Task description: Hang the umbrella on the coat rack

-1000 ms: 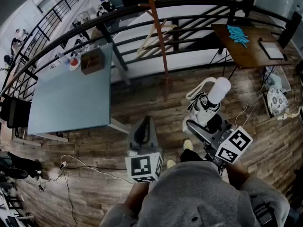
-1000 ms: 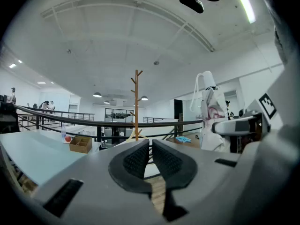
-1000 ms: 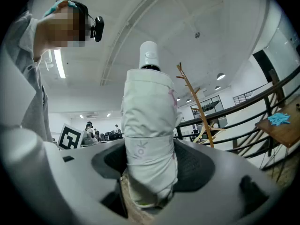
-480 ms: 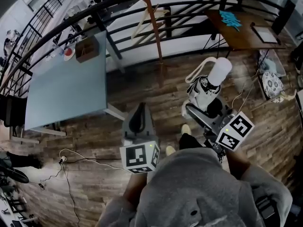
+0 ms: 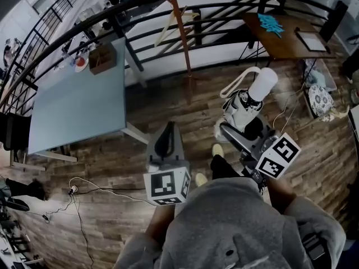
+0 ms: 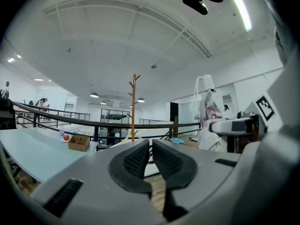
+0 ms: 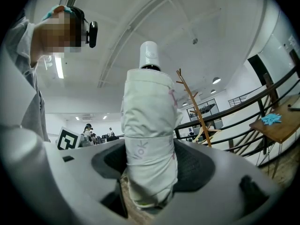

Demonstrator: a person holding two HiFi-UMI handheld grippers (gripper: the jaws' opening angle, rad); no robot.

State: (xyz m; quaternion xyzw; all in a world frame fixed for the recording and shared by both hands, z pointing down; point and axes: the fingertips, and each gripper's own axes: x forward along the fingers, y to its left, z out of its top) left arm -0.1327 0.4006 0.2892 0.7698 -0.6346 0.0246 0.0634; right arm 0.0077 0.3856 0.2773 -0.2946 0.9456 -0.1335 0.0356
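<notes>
Table (image 5: 78, 105) at 10 o'clock. At 6 o'clock, left tongs (image 5: 168, 129) closed, empty. At 12 o'clock, rack (image 5: 178, 27) upright on floor (image 5: 168, 102). At 4 o'clock, right tongs (image 7: 151, 165) clamped round folded umbrella (image 5: 247, 108), white cap up, apart from rack.

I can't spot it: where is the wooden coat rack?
In the head view, the orange-brown wooden coat rack stands top centre, beside the black railing, right of the pale blue table.

Grey sweatshirt (image 5: 235, 228); grey left gripper (image 6: 151, 144), right gripper (image 7: 150, 165)
</notes>
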